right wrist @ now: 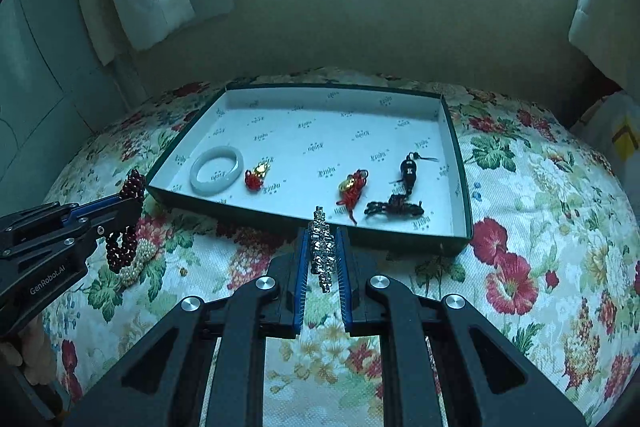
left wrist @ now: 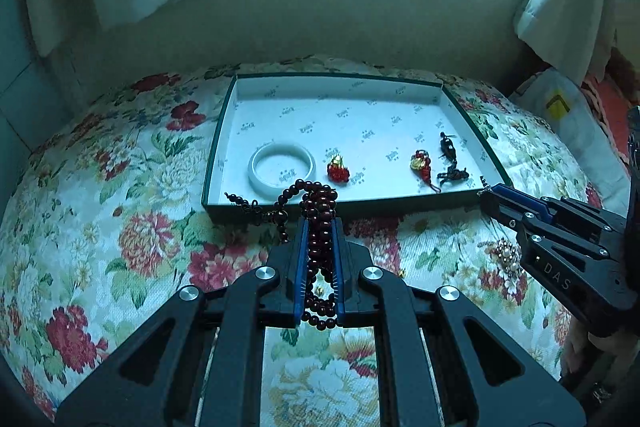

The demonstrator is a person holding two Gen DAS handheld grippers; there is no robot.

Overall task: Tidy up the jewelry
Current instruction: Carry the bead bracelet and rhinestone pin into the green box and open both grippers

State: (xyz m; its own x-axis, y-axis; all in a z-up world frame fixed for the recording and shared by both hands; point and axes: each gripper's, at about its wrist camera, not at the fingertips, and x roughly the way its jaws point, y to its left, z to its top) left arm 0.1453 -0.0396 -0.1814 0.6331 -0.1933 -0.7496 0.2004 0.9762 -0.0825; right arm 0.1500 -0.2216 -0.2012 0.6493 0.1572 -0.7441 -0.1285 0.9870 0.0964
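Four pieces already lay in box (right wrist: 460, 163): bangle (right wrist: 216, 175), two red charms, dark knotted cord. Left gripper (left wrist: 320, 227) clamped bead strand (left wrist: 320, 219); right gripper (right wrist: 323, 239) clamped crystal chain (right wrist: 323, 247), both short of box. Pearl piece (right wrist: 138, 263), possibly brooch, remained on bedspread (right wrist: 540, 227).

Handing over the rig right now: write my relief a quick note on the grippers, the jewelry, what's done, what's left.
Left gripper: shut on dark red bead strand, short of the box's near wall.
Right gripper: shut on rhinestone chain, also short of the box.
In the box: white bangle, two red-gold charms, black knotted cord.
Left: place both held pieces; pearl pieces on the bedspread.
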